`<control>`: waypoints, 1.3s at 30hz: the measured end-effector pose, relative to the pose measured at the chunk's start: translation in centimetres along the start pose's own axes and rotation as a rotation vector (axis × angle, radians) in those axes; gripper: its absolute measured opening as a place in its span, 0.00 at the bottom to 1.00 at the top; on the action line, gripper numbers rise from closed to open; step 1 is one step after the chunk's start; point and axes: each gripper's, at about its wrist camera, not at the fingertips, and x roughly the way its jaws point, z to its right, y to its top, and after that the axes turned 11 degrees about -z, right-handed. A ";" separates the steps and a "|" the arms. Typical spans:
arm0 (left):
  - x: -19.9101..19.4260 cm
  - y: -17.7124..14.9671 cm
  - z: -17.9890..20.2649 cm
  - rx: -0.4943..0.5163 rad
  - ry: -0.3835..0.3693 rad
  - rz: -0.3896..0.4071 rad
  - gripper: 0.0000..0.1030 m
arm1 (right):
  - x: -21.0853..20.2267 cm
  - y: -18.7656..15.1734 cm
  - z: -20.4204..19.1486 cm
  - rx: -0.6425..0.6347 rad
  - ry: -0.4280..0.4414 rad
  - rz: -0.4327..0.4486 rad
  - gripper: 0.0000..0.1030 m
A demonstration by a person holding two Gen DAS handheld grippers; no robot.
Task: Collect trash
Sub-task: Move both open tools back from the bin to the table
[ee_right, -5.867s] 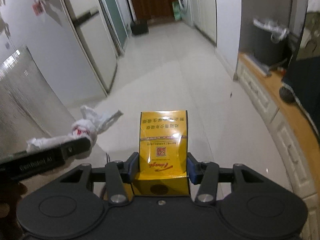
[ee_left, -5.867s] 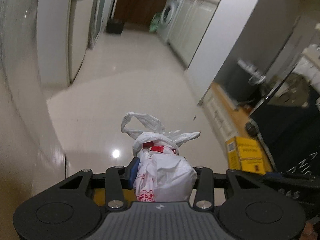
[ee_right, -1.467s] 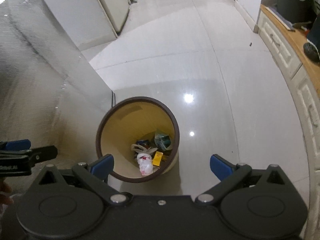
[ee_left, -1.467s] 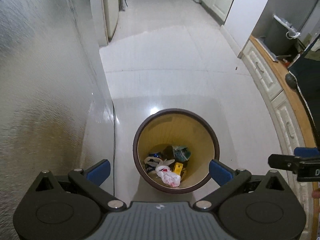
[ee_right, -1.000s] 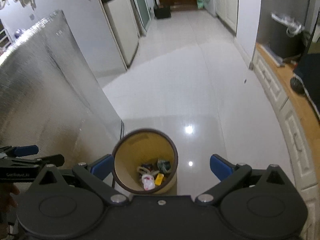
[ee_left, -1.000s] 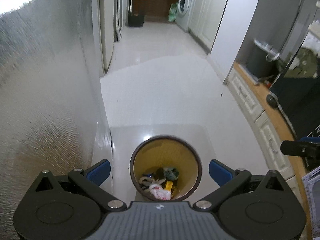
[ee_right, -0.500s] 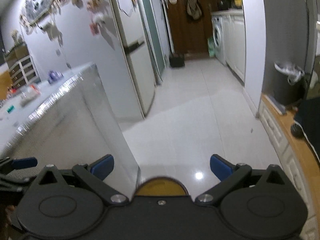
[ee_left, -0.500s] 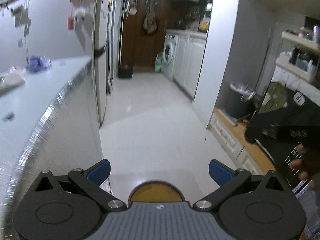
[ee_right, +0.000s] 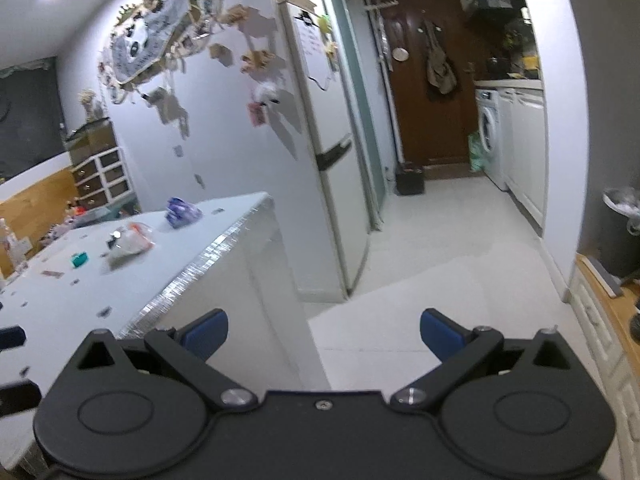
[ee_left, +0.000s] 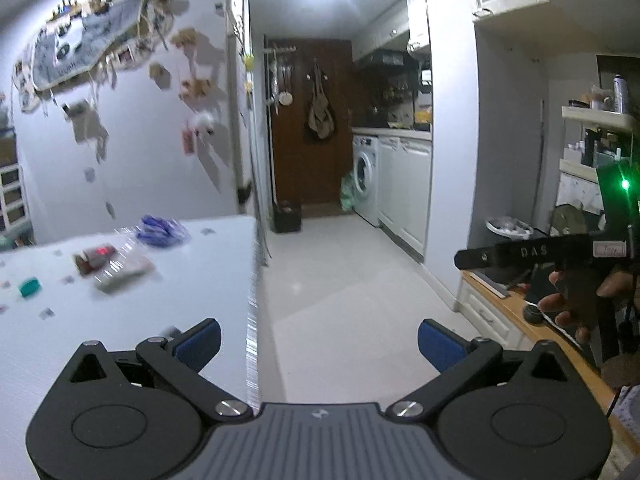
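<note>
My left gripper (ee_left: pixel 319 342) is open and empty, raised level with the white table top (ee_left: pixel 120 320). My right gripper (ee_right: pixel 323 334) is open and empty too, beside the table's silver edge (ee_right: pixel 208 260). On the table lie a blue-purple wrapper (ee_left: pixel 162 232) (ee_right: pixel 182 210), a clear plastic packet with red in it (ee_left: pixel 108 266) (ee_right: pixel 128 242), a small teal piece (ee_left: pixel 30 286) (ee_right: pixel 79 259) and several tiny scraps. In the left wrist view the right gripper's body (ee_left: pixel 560 250) shows at the right, held by a hand (ee_left: pixel 576 300). The brown bin is out of view.
A tall fridge (ee_right: pixel 320 140) stands past the table. The tiled floor (ee_left: pixel 340 280) runs to a brown door (ee_left: pixel 308 128), a washing machine (ee_left: pixel 366 178) and white cabinets (ee_left: pixel 406 188). A dark bin with a white liner (ee_right: pixel 622 232) and a wooden-topped low cabinet (ee_right: pixel 612 320) are on the right.
Both grippers have tilted up from the brown bin on the floor, which has dropped out of view. The table top and its litter have come into sight. Both stay open and empty.
</note>
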 end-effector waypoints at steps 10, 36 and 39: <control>-1.0 4.2 -9.4 -0.004 0.078 0.053 1.00 | 2.5 2.6 -5.8 -0.111 0.060 0.021 1.00; 16.2 11.2 -37.0 -0.237 0.330 -0.019 1.00 | 11.9 12.0 -18.1 -0.191 0.140 0.036 1.00; 18.0 10.0 -38.9 -0.258 0.346 -0.045 1.00 | 13.2 13.0 -18.3 -0.149 0.210 0.034 1.00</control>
